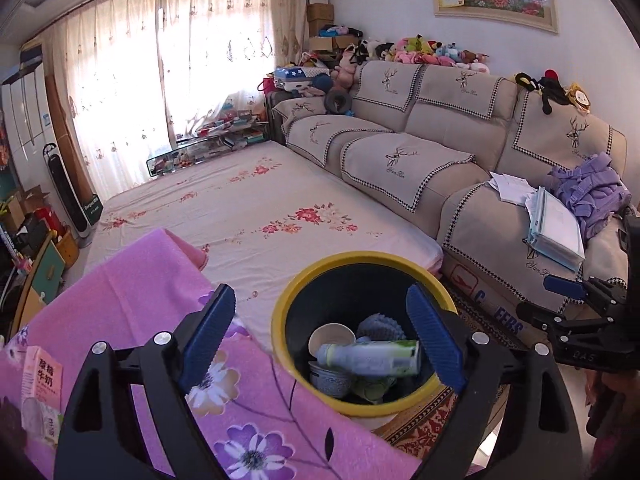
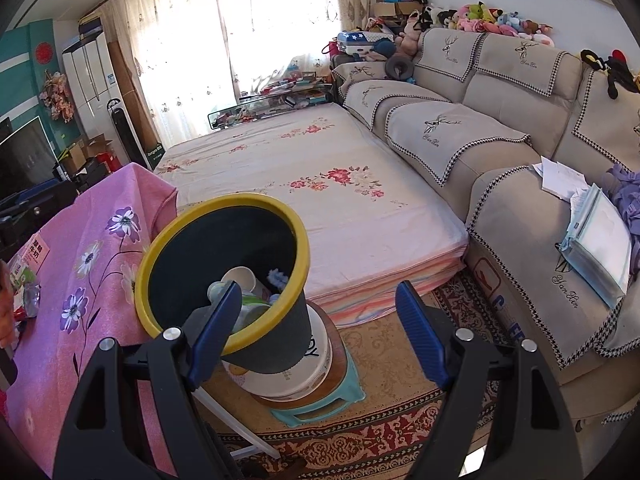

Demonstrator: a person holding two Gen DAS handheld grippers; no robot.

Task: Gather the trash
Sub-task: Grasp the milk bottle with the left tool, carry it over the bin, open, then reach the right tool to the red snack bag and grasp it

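Left gripper [image 1: 326, 338] wide, empty, over bin [image 1: 280, 312]; right gripper [image 2: 316, 332] wide, empty. Carton [image 1: 40, 376] on table: probably light, crushable; grip across its flat sides.

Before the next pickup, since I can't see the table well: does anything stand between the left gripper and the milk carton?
Nothing visible does. The milk carton lies on the pink floral cloth, left of the open, empty left gripper, with only bare cloth between.

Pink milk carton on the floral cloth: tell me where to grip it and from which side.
Grip the pink milk carton across its narrow upper body, coming from above with the left gripper. It seems upright at the cloth's left edge with clutter beside it.
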